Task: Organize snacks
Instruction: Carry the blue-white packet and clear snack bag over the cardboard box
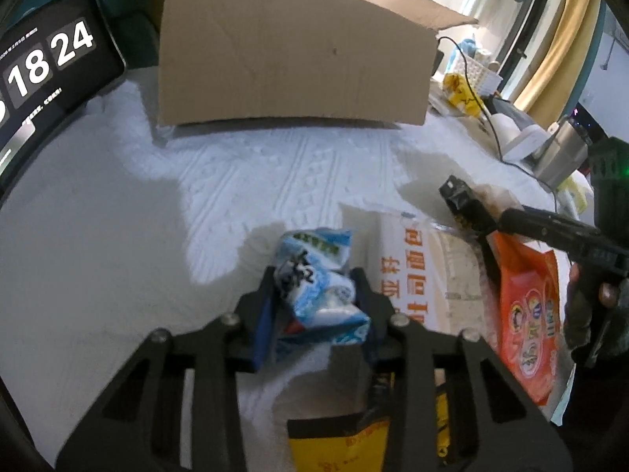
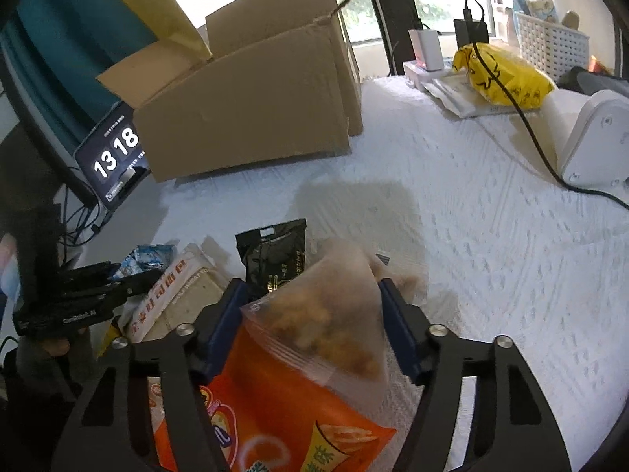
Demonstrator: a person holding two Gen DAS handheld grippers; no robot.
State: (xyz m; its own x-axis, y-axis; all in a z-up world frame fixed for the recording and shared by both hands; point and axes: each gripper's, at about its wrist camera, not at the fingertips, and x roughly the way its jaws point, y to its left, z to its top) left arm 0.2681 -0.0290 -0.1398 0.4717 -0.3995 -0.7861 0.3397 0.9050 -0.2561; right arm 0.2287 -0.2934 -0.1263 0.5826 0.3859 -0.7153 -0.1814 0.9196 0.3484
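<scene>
Left wrist view: left gripper [image 1: 314,287] has its blue-padded fingers [image 1: 263,314] clenched on a small blue-and-white snack packet [image 1: 318,287], crumpled between them, at or just above a white textured cloth [image 1: 255,173] that covers the table. Just right of it lies a white bread bag with orange lettering [image 1: 409,275], then an orange snack bag [image 1: 526,314] farther right. A yellow packet [image 1: 338,444] sits at the near edge, partly under the gripper frame. Far side: an open cardboard box [image 1: 291,63], flaps up. Far left, a tablet showing clock digits [image 1: 51,59]. The other gripper comes in from the right, over the orange bag.

Right wrist view: right gripper [image 2: 314,306] has its fingers [image 2: 397,326] on either side of the orange snack bag's [image 2: 275,413] clear zip-top end [image 2: 334,314]; the bag's clear end fills the gap, but whether the pads press it I cannot tell. A black pouch [image 2: 275,251] lies just beyond, touching or overlapping the bag's far end. Bread bag [image 2: 173,287] to the left, and the left gripper [image 2: 98,287] with the blue-and-white packet [image 2: 149,257] at its tip. Cardboard box [image 2: 243,110] far left-centre, tablet [image 2: 114,153] beside its left corner. Far right: a yellow bag [image 2: 507,74], a white basket [image 2: 550,43], a white device [image 2: 597,137] with a black cable [image 2: 526,126] running past it.
</scene>
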